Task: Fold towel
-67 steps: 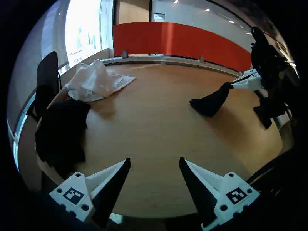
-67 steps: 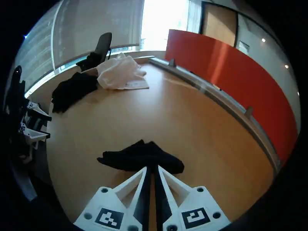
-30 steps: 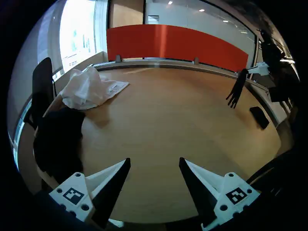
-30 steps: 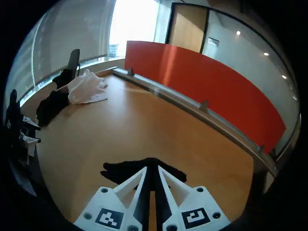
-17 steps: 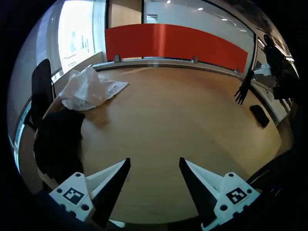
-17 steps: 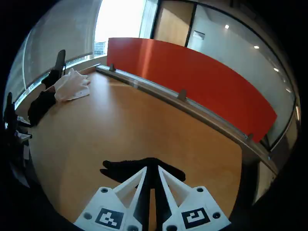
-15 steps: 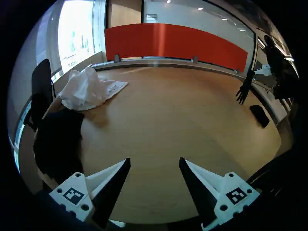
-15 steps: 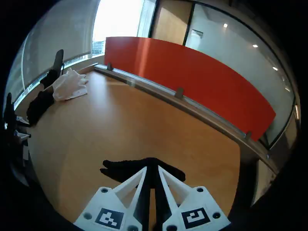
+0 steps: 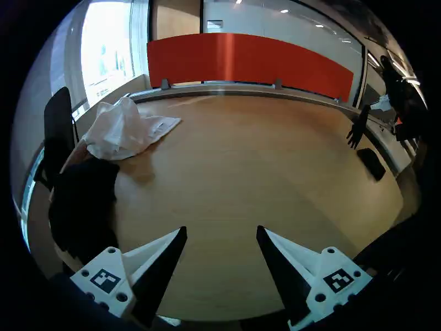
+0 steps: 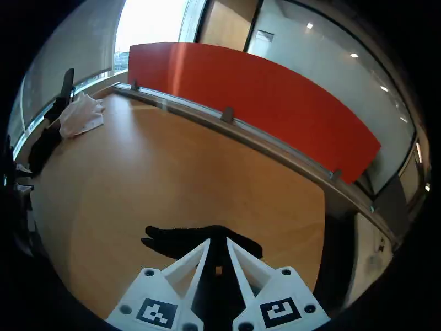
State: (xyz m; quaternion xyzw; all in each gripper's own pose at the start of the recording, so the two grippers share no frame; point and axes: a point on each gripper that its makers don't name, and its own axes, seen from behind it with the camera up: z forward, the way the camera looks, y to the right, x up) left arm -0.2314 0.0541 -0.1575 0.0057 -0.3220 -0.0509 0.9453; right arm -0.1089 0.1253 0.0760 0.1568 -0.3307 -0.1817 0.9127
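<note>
1. Two fingers of your left gripper [image 9: 220, 228] stand spread wide in the left gripper view, holding nothing, low over the near side of the wooden table [image 9: 248, 165].
2. Far to the right in that view, the right gripper [image 9: 381, 103] holds the black towel [image 9: 358, 126]. It dangles as a narrow, limp strip near the table's far edge and seems clear of the wood.
3. A white cloth heap [image 9: 124, 129] and another black cloth [image 9: 82, 204] lie at the table's left side, well apart from the towel.
4. In the right gripper view, the right gripper [image 10: 218, 241] has its fingers pressed together on a bunch of the black towel [image 10: 176, 238], which spreads out to either side of the tips.
5. Expect the towel to be light, soft and floppy. It will not keep a shape, and hung from one pinch it will likely droop and twist.
6. Take a free corner or hem with your left gripper, well away from the pinched spot, so that an edge can stretch flat between the two grippers.
</note>
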